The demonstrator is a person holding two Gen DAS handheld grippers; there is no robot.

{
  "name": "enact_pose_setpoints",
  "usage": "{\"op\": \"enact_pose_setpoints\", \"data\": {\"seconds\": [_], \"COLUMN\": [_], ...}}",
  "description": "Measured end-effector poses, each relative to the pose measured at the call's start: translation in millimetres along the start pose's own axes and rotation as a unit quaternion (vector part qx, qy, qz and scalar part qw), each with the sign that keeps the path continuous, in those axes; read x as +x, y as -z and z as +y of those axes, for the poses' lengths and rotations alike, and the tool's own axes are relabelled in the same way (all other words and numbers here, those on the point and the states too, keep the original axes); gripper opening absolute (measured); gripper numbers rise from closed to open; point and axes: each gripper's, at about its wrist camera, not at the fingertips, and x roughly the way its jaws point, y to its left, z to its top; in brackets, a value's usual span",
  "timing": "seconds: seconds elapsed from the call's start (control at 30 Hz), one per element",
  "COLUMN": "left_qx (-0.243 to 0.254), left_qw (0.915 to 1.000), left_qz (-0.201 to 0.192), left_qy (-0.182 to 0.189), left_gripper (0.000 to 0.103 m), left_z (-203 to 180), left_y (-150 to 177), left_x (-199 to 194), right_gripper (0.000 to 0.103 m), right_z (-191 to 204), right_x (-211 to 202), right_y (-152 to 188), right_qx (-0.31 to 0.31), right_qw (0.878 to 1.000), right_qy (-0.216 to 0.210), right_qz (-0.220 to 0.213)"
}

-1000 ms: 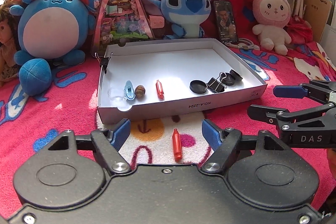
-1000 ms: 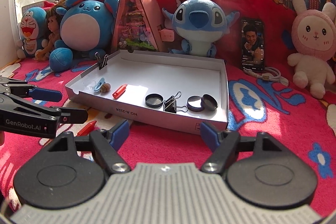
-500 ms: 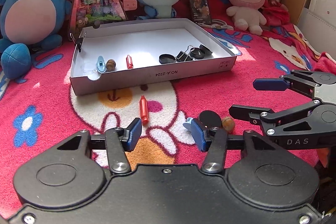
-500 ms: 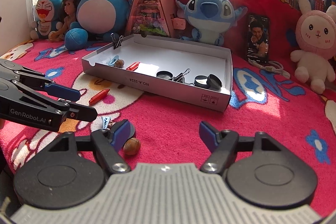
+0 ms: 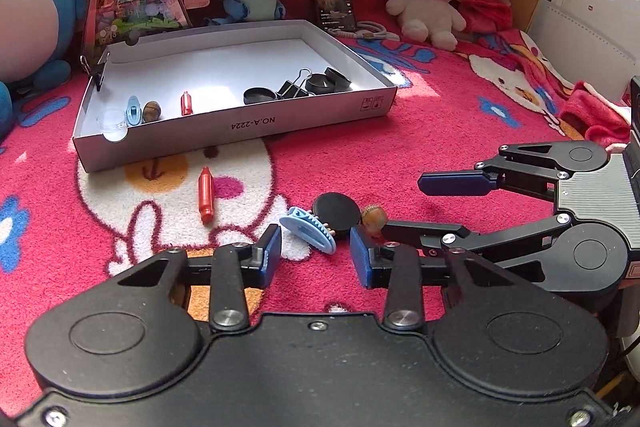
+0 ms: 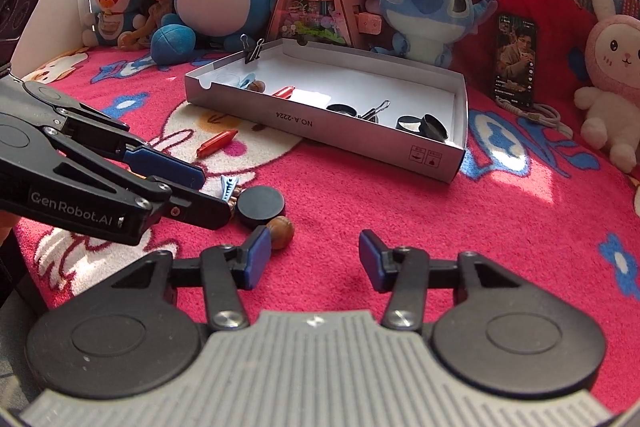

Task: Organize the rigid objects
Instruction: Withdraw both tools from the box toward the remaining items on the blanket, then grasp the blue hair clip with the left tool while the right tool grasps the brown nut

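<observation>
Both grippers have lowered toward the blue clip (image 5: pixel 307 230), jaws closing, gripping nothing.

Left wrist view is sitting low on the left hand-held gripper (image 5: pixel 316 251), tilting down across the red blanket (image 5: pixel 440 131), close to the blue clip (image 5: pixel 307 229); white box (image 5: pixel 236 131) at 11 o'clock. Right wrist view is riding the right hand-held gripper (image 6: pixel 312 255), facing the same way; box (image 6: pixel 360 143) at 12 o'clock. Both are sharing the box, black disc (image 5: pixel 335 211) (image 6: pixel 261 203), nut (image 5: pixel 374 217) (image 6: pixel 281 225), plush row, and each other's gripper.
</observation>
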Motion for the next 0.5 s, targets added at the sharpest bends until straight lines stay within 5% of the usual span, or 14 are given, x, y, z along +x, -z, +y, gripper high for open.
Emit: {"op": "enact_pose_setpoints", "data": {"seconds": [0.5], "left_qx": [0.011], "left_qw": [0.9997], "left_qz": [-0.011], "left_qy": [-0.016], "left_gripper": [0.033], "left_z": [-3], "left_y": [-1], "left_x": [16], "right_gripper": [0.05], "right_z": [14], "right_x": [16], "right_y": [2], "right_qx": [-0.012], "right_qw": [1.0], "right_qy": [-0.01], "right_qz": [-0.006]}}
